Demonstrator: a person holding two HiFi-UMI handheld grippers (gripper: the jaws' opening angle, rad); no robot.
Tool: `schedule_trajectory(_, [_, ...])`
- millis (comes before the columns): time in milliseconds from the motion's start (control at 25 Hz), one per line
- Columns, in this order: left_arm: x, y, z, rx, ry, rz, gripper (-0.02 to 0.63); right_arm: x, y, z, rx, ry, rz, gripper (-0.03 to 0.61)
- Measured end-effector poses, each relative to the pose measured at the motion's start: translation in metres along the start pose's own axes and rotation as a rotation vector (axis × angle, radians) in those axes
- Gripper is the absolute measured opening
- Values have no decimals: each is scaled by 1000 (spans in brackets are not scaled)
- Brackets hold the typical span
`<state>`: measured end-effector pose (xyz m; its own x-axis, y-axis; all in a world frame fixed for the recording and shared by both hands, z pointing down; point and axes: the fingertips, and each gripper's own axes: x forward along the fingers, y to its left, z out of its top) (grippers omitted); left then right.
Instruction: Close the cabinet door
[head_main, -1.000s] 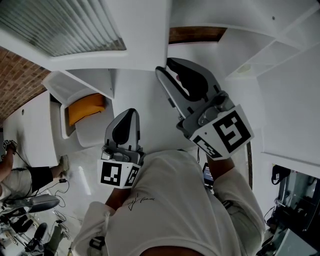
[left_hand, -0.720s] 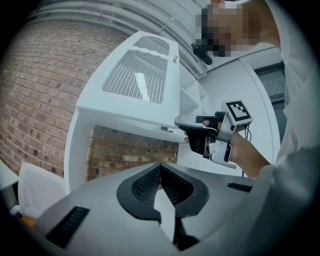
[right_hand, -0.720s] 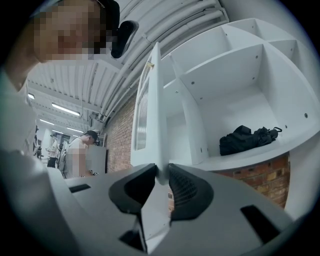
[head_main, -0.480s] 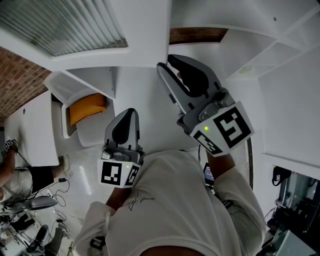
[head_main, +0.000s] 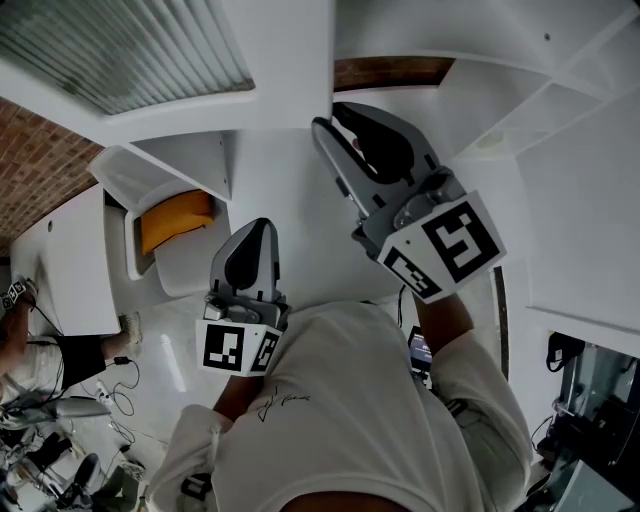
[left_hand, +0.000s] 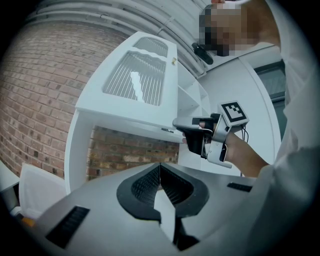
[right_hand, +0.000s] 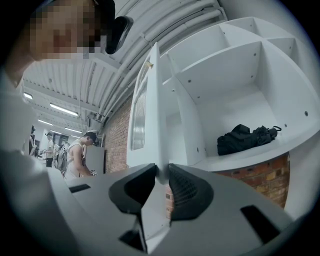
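Observation:
The white cabinet door (head_main: 290, 60) with a ribbed glass panel (head_main: 130, 50) stands swung out from the open shelved cabinet (head_main: 545, 95). My right gripper (head_main: 336, 115) is shut on the door's lower edge; in the right gripper view the thin door edge (right_hand: 153, 100) runs up from between the pads of that gripper (right_hand: 161, 174). The left gripper view shows the door (left_hand: 135, 82) from outside, with the right gripper (left_hand: 199, 135) pinching its bottom rim. My left gripper (head_main: 257, 228) hangs lower and apart from the door, shut with nothing in it (left_hand: 160, 167).
A black bag (right_hand: 246, 137) lies on a cabinet shelf (right_hand: 250, 155). Brick wall (left_hand: 45, 100) shows behind the door. Below left sits a white bin (head_main: 130, 190) with an orange thing (head_main: 175, 218). A person (right_hand: 80, 152) stands off to the left, and cables lie on the floor (head_main: 110, 400).
The right gripper, still on the door edge, has shifted slightly. The left gripper has stayed where it was. The person at the lower left has moved a little.

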<state>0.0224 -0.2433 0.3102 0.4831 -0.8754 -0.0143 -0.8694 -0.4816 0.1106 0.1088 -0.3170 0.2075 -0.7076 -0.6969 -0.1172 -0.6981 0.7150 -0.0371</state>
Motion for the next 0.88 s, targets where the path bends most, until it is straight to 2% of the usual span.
schedule_trajectory(880, [-1,1,-8,-16,18,13,17,11,-12,-2,-9,2,-12,87])
